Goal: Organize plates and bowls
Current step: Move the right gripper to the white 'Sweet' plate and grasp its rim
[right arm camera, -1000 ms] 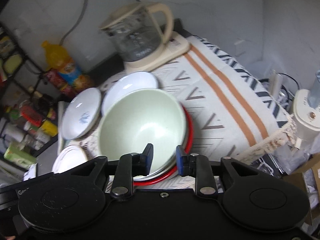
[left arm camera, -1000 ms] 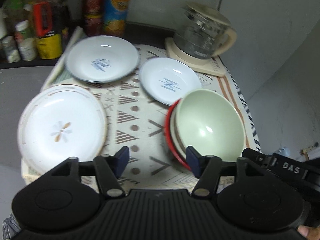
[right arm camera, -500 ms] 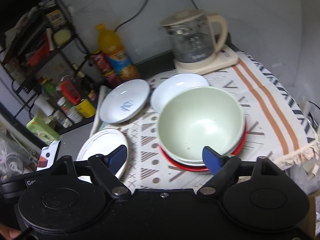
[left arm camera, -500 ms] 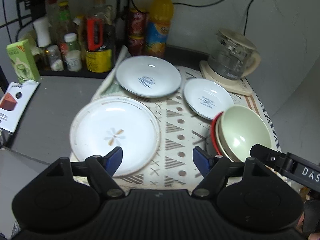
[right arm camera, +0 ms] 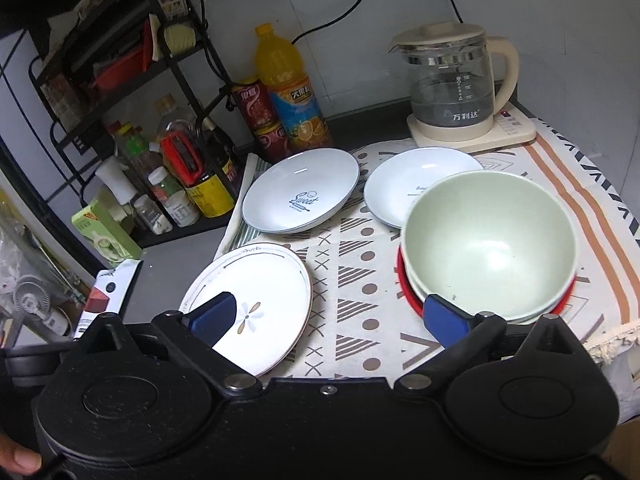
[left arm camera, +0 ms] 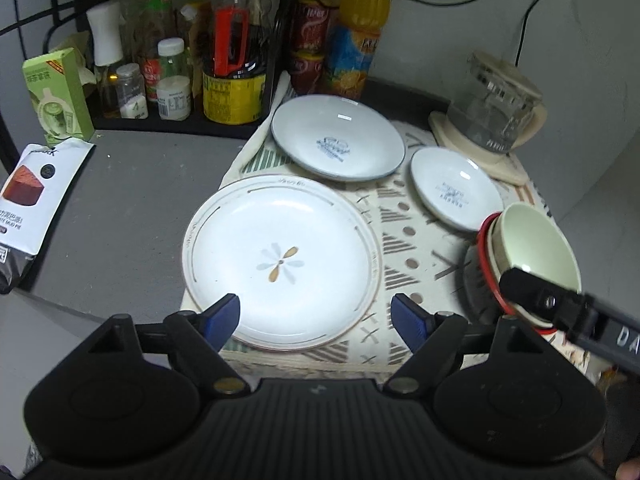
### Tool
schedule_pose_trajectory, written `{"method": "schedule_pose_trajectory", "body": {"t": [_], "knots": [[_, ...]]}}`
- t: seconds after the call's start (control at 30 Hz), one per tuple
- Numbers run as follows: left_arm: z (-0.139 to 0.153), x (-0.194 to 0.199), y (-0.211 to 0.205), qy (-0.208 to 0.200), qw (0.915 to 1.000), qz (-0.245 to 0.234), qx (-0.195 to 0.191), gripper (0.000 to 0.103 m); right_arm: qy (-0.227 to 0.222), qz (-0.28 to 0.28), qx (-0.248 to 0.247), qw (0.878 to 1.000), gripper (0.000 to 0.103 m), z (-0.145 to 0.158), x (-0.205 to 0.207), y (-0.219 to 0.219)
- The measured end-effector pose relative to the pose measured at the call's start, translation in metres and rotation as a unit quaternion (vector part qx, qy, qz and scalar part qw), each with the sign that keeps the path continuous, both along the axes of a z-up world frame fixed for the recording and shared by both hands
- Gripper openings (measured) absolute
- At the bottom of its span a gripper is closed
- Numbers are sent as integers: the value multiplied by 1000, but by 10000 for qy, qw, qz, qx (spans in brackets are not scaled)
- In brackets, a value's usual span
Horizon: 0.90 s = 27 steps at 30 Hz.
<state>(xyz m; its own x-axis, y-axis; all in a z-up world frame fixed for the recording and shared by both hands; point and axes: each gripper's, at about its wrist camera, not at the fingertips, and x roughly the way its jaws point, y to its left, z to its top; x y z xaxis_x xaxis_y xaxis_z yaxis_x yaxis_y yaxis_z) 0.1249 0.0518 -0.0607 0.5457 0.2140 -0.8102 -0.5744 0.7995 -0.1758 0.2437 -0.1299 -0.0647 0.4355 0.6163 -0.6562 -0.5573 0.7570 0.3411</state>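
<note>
A large white flower plate (left arm camera: 280,264) (right arm camera: 256,304) lies at the front left of the patterned cloth. A blue-rimmed "Sweet" plate (left arm camera: 338,142) (right arm camera: 302,194) sits behind it, and a smaller white plate (left arm camera: 456,190) (right arm camera: 416,180) to its right. A pale green bowl (left arm camera: 536,256) (right arm camera: 488,240) is stacked on a white bowl and a red one at the right. My left gripper (left arm camera: 316,320) is open and empty, above the flower plate's near edge. My right gripper (right arm camera: 332,320) is open and empty, pulled back in front of the bowl stack.
A glass kettle (right arm camera: 452,84) on its base stands at the back right. Juice bottle (right arm camera: 290,92), cans and condiment jars (left arm camera: 224,68) crowd the back left rack. A green carton (left arm camera: 58,94) and a snack packet (left arm camera: 28,204) lie on the grey counter left.
Both grippers pulled back and up from the bowl stack. My right gripper opened wide, leaving the green bowl on the stack. My left gripper swung left over the flower plate and opened wider.
</note>
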Motion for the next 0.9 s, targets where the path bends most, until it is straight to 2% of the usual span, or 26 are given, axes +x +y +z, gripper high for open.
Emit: {"method": "schedule_pose_trajectory", "body": {"t": [0.17, 0.3, 0.4, 0.9], "knots": [[-10, 3, 31, 30, 9996, -216, -193, 81, -140, -100, -53, 9998, 100, -8, -1, 23], [-10, 14, 54, -7, 9992, -394, -107, 81, -178, -136, -71, 9997, 101, -14, 2, 45], [-11, 26, 75, -116, 9984, -490, -253, 81, -241, -217, -158, 9993, 100, -19, 7, 62], [-38, 95, 152, -181, 9931, -986, -613, 83, 176, -765, -176, 9968, 99, -50, 57, 122]]}}
